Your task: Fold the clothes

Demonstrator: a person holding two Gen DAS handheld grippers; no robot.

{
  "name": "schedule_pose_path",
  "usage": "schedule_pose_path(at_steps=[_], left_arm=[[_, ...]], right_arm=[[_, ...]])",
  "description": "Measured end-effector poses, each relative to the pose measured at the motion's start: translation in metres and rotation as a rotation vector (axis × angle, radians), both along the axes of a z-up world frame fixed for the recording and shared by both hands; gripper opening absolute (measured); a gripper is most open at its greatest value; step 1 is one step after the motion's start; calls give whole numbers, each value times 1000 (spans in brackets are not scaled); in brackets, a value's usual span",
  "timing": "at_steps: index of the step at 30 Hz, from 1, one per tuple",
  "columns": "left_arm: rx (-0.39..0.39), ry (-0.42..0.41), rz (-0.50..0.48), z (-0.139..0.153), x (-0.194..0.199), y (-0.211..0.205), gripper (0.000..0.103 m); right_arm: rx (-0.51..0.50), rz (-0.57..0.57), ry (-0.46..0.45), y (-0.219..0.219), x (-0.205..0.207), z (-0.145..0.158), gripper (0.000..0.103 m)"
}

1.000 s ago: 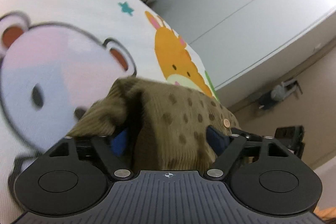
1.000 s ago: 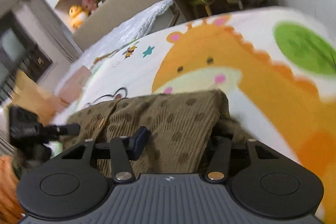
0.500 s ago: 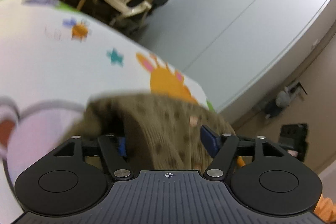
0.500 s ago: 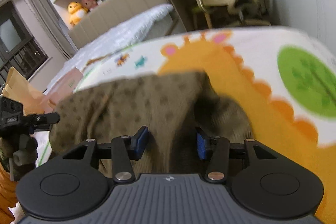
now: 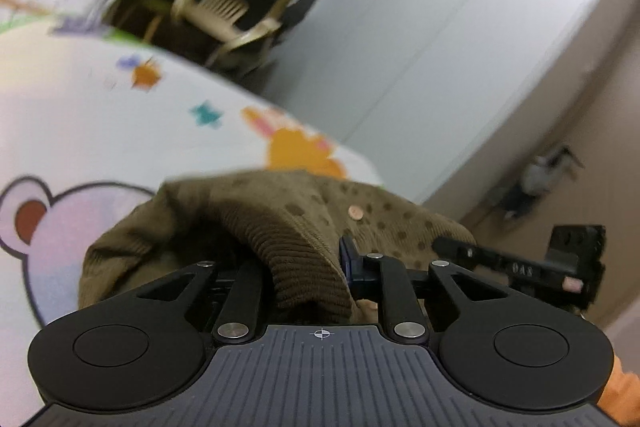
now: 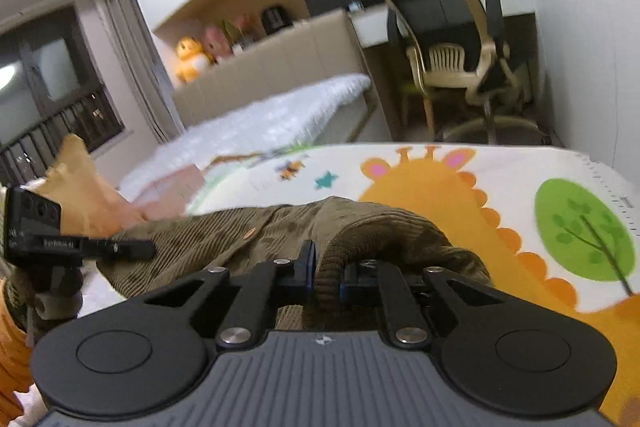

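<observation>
- The olive knit cardigan [image 5: 280, 223] lies bunched on the cartoon-print play mat [image 5: 80, 115], directly in front of both grippers, with its near ribbed edge raised off the mat.
- The left gripper [image 5: 306, 267] is closing its jaws, with a thick ribbed fold of the cardigan between them; the blue pad on its right side touches the cloth.
- The right gripper [image 6: 326, 269] is nearly closed, pinching a narrow roll of the ribbed hem between its blue pads.
- The knit looks soft, light and limp. It will likely sag between the two holds and stretch if pulled apart. It is not slippery or fragile, though the small button [image 5: 355, 213] could snag.
- The ribbed hem is the firmest place to hold; a full pinch on it should resist slipping better than a hold on the looser dotted body.
- Ahead of the grippers, the mat is bare and offers room to lay the fold flat.
- The mat's edge [image 6: 600, 167] runs to the right of the right gripper, and a chair [image 6: 452, 67] stands beyond the far end.
- In each view, the other gripper sits close by, so crossing paths is a risk.
</observation>
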State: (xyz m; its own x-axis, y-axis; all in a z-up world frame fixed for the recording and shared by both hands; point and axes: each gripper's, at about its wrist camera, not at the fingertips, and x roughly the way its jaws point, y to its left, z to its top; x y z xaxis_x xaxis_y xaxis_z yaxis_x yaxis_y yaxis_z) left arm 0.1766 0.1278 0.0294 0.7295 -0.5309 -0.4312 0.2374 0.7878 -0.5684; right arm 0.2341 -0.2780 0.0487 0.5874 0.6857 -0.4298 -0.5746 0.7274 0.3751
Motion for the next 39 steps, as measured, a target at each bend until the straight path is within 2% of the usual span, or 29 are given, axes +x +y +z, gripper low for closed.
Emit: schedule_pose_path(at_steps=[3,5,8,10,12,13,15,18,21,24,26,29,32,34,39], left_arm=[[10,-6,-41,3,-35,-10,21],[13,32,-64,-13,-52,-17,24],[28,127,-83,-48,-65,-22,36],[26,173,-82,-65,-67,-19,52],[2,163,-66,-66,-65,-8,63],[-17,143,-54,-61,-62,-1,74],[-59,117,-26,-55,-54,13,86],[-121,103,16,-50,-37,32,89],[-137,170,26,-66,-9,33,90],[-151,209,8,-78,22,28,89],[-167,193,6,-75,41,29,89],[-168,110,32,-52,71,37,89],[-97,37,95,-34,98,44,91],[-44,56,142,-36,110,48,92],[-63,133,119,-60,97,56,93]], right_arm=[[-27,1,34,-13,-22,-11,11],[-75,-14,80,-17,-31,-30,12],[-154,-75,144,-25,-36,-59,19],[-179,-110,162,-31,-34,-68,41],[-154,-132,149,-37,-27,-61,49],[-136,-141,144,-40,-23,-57,58],[-63,-142,144,-43,-10,-47,70],[10,-109,213,-31,15,-50,72],[8,-70,285,-3,46,-65,73],[0,-5,317,28,76,-74,73],[23,0,291,41,93,-65,73],[40,-33,216,55,119,-51,73],[-4,-94,143,64,139,-45,73],[-27,-111,162,63,145,-51,73],[-78,-52,209,46,121,-73,73]])
